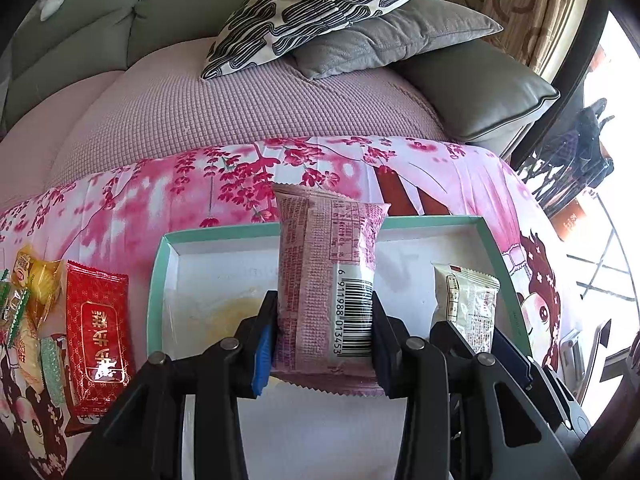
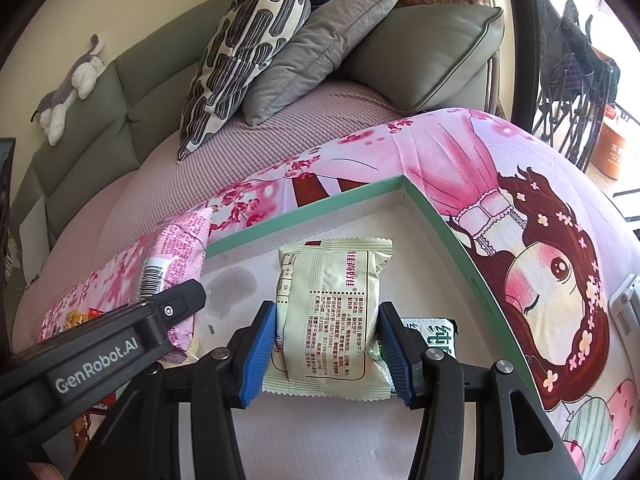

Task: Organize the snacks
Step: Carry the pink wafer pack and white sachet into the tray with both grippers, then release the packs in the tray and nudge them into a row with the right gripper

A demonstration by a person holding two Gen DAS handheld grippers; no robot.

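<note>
Left wrist view looks down on a shallow rectangular box [image 1: 160, 276] with mint-green cardboard walls and a plain white floor, set on a pink cloth [image 1: 160, 192] printed with blossoms and a cartoon girl. Above the box's middle, the left gripper [image 1: 324, 332] is clamped on a pink snack packet [image 1: 320, 264], its pads pressing both sides near the barcode; the packet is a puffy, crinkled foil pillow with serrated ends, standing upright and reaching past the box's far wall. Toward the box's right wall, the right gripper [image 2: 326, 350] squeezes a cream snack packet [image 2: 332, 304], a glossy sealed pouch covered in fine red print, its lower end close to the box floor. Whether it touches the floor I cannot tell. Just right of that packet, against the same wall, a green-and-white wrapper [image 2: 434, 336] lies inside the box, partly hidden by the gripper.

Left of the box, on the cloth, lie a flat red packet [image 1: 98, 332] with gold lettering and a small heap of yellow and green wrapped snacks [image 1: 28, 296]. Beyond the box sit a waffle-textured mauve sofa cover [image 1: 240, 112], a black-and-white patterned cushion [image 1: 320, 8] and a grey cushion [image 1: 392, 40].
</note>
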